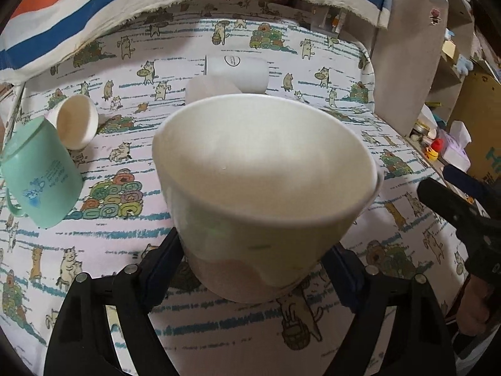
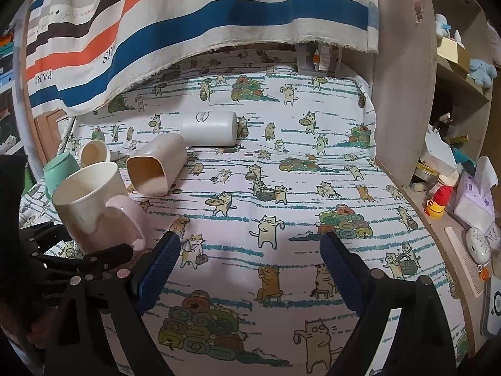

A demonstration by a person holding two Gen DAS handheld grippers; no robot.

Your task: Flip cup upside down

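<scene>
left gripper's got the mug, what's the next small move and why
Probably roll the left gripper over so the mug's mouth turns downward. Its jaws are closed on the lower body of the cream and pink mug, which is held mouth up and appears clear of the cat-print cloth. The right gripper is open and empty, off to the side.

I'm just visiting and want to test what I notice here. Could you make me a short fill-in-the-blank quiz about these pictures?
1. The left hand-held gripper is clamped on the cream and pink ____.
2. The mug's opening faces ____, so it is not yet flipped.
3. The right hand-held gripper holds nothing; its jaws are ____.
4. The white bottle lies on its ____ on the cat-print cloth.

Missing words: mug; up; open; side
</scene>
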